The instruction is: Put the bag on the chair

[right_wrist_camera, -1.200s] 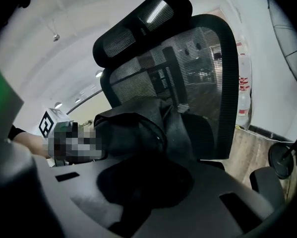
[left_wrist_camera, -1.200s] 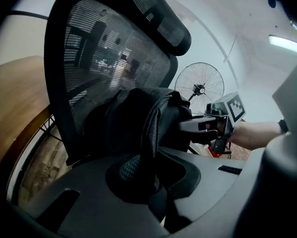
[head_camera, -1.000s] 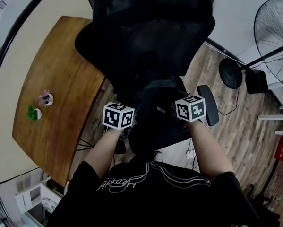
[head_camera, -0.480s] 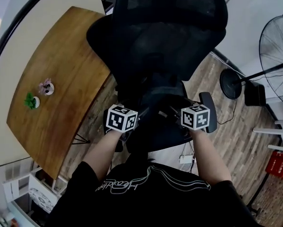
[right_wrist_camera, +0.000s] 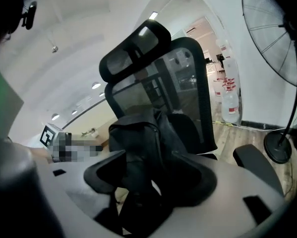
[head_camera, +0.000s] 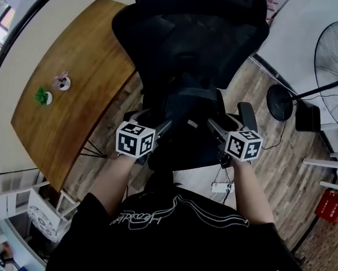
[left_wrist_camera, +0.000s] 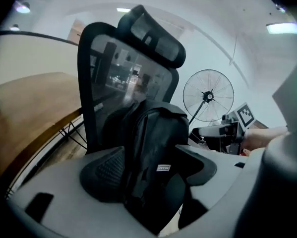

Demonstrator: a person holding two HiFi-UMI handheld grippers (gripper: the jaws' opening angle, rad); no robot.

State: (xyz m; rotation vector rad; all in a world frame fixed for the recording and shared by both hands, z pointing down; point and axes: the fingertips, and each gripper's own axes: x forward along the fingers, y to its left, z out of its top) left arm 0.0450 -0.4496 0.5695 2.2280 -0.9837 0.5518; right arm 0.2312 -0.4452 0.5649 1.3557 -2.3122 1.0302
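Observation:
A black bag (left_wrist_camera: pixel 155 143) stands upright on the seat of a black mesh office chair (left_wrist_camera: pixel 123 78) and leans on its backrest. In the head view the bag (head_camera: pixel 188 114) sits between my two grippers, dark against the chair (head_camera: pixel 185 33). My left gripper (left_wrist_camera: pixel 150 170) has its jaws opening wide, one on each side of the bag's lower part, and the pads do not press on it. My right gripper (right_wrist_camera: pixel 148 177) is opening too, with the bag (right_wrist_camera: pixel 138 148) between its jaws. From above, the left gripper (head_camera: pixel 160 127) and right gripper (head_camera: pixel 215 130) flank the bag.
A curved wooden table (head_camera: pixel 73 112) with two small potted plants (head_camera: pixel 42 96) stands left of the chair. A standing fan (head_camera: pixel 332 55) and its round base (head_camera: pixel 280 102) are at the right. The chair's armrest (head_camera: pixel 247 117) lies beside my right gripper. A red crate (head_camera: pixel 329 205) sits lower right.
Both grippers' jaws have gone from shut to wide apart around the bag. The marker cubes have drifted outward and a little back toward the person. The bag stays on the seat.

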